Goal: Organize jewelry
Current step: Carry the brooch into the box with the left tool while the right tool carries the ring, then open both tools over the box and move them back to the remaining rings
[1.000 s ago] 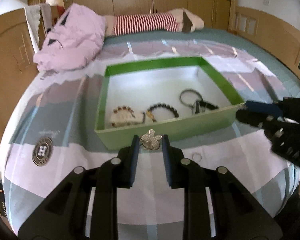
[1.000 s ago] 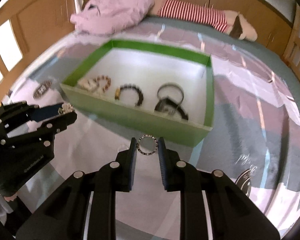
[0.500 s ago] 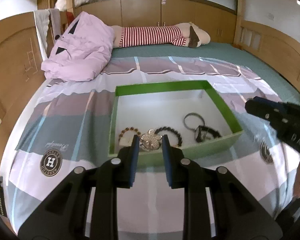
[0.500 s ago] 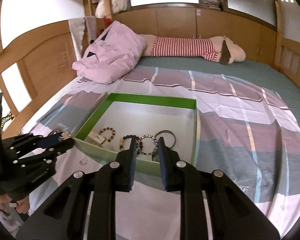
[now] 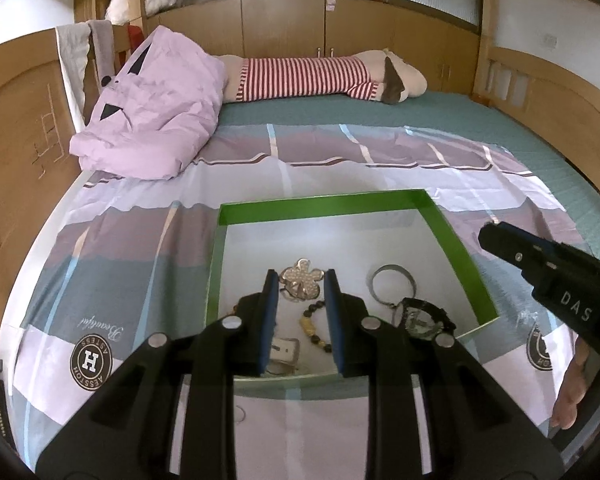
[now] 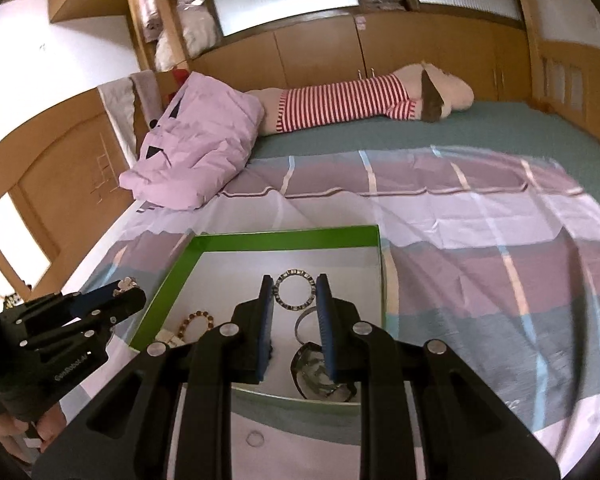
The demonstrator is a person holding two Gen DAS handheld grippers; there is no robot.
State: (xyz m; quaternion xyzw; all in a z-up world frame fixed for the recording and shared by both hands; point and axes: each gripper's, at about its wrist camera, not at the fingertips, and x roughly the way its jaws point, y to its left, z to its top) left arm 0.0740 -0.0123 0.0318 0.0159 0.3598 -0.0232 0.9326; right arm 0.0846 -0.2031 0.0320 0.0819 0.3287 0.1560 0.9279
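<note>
Jewelry is clamped upright in each hand-held gripper: flower brooch (image 5: 302,283) left (image 5: 300,286), ring-shaped bracelet (image 6: 293,290) right (image 6: 294,292).

Each view is a fisheye camera riding on its own hand-held gripper, looking forward and downward along two black fingers that fill the lower centre of the frame. The left wrist view sits close above the green box (image 5: 456,248) on the bed (image 5: 540,160), facing the wooden cabinets at the top of the frame; the right hand-held gripper (image 5: 496,236) enters at its right edge. The right wrist view looks the same way from slightly further right, with the left hand-held gripper (image 6: 128,296) at its lower left. Both views share the green box (image 6: 284,238), the pink quilt (image 5: 156,112) at upper left, and the striped pillow (image 6: 340,108) beyond.
</note>
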